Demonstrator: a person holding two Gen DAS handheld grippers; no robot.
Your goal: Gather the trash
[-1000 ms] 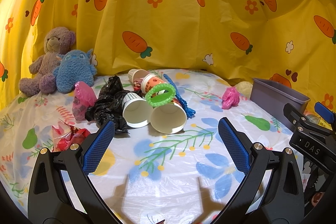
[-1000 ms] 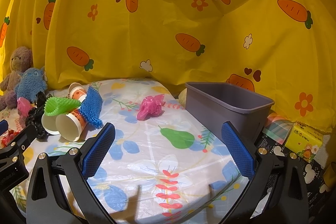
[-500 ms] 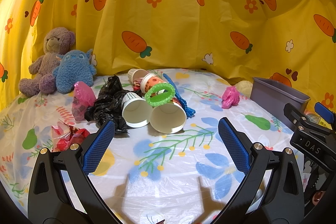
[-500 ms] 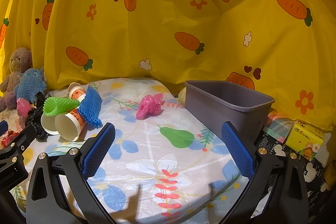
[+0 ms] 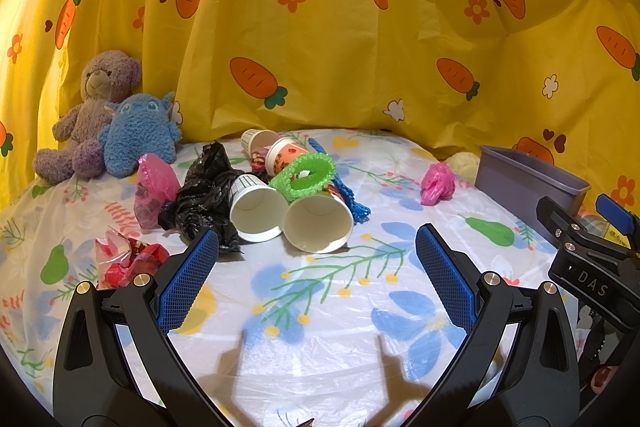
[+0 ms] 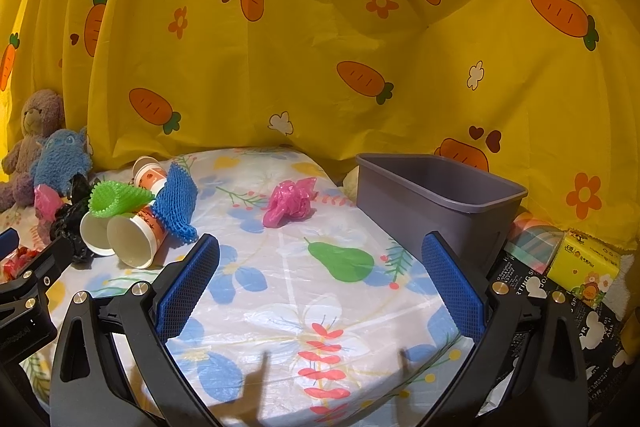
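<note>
Nothing is held yet: both tools hover above the desk [image 5: 320, 367] with their jaws spread wide and empty. The left hand-held gripper [image 5: 316, 279] looks straight at the litter. Just above its fingertips, at mid-frame in its view, two paper cups lie on their sides with their mouths toward the camera, the near cup [image 5: 318, 223] right of the checked cup [image 5: 258, 213], the two rims side by side and close, perhaps touching. Their long axes run away from the tool, up the frame, so I judge a pinch across a rim to be easier than one along the body. A green net [image 5: 304, 175] rests on top of them, a blue net [image 5: 346, 197] trails off to the right, and a black bag [image 5: 200, 197] is bunched at their left.

The right hand-held gripper [image 6: 320, 283] points elsewhere. A pink bag [image 6: 290, 205] sits above its fingertips at centre frame, and the grey bin [image 6: 436, 203] stands at right, its near wall just above the right fingertip. The cup pile lies far at middle left in this view.

So the left tool is nearer the cups, the right nearer the pink bag and the bin. Every piece of trash remains outside the bin.
</note>
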